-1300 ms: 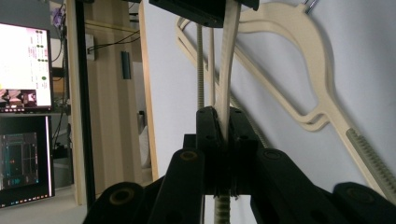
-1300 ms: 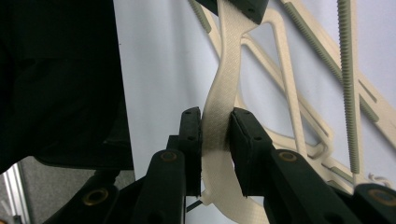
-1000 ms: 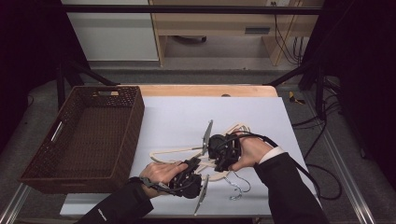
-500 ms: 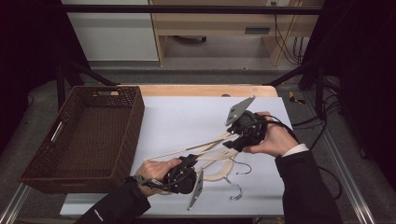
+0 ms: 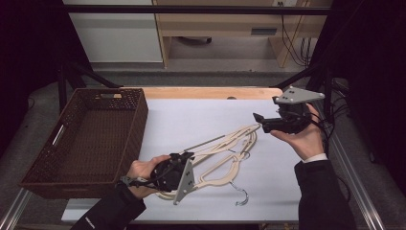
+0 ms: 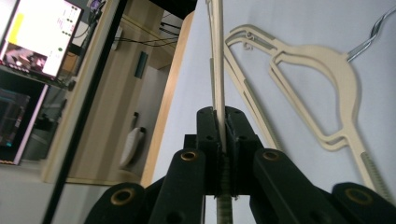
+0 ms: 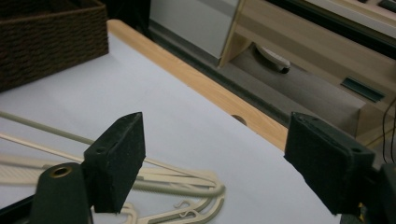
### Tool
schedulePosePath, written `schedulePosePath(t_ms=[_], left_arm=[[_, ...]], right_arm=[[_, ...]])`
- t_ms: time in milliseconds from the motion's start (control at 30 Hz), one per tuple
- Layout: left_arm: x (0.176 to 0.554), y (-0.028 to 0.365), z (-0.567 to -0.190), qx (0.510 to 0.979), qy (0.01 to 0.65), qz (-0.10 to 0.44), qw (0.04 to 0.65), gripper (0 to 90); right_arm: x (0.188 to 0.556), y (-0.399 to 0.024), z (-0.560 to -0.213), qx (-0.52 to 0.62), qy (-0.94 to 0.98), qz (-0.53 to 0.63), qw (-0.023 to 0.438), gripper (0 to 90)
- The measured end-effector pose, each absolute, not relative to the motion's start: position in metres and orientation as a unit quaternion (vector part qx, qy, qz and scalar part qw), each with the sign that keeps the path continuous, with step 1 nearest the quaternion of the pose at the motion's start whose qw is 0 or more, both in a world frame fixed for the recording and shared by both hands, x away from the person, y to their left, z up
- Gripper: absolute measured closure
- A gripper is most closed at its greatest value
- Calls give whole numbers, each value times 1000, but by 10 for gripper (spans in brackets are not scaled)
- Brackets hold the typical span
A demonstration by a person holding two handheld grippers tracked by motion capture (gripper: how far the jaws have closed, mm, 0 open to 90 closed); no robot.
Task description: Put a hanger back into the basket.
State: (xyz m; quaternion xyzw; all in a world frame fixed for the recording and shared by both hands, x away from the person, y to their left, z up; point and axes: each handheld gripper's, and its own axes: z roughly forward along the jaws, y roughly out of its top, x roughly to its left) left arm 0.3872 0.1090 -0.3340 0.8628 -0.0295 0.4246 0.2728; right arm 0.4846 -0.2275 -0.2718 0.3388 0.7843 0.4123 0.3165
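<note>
High view, left to right: the dark brown woven wicker basket (image 5: 84, 132) stands on the left of the white counter (image 5: 201, 115), with nothing in it. Beside it, the left tool (image 5: 184, 158) is clamped tight on the thin bar of a cream plastic clothes hanger (image 5: 218, 143), tilting that end off the counter. The other cream hangers (image 5: 225, 165) lie in a loose heap underneath. Since 1 second ago the right tool (image 5: 258, 120) has let go, its jaws have just been opening, nothing between them, and it has drawn back to the right. My guess: 1 hanger is freed for the basket.
</note>
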Motion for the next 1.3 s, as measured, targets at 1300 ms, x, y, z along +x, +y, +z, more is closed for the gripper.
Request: schedulePosePath(t_ms=[1300], left_arm=[[439,173,-259,887,110,229,386,852]], right_arm=[[428,-266,-385,402,741,474,254,127]])
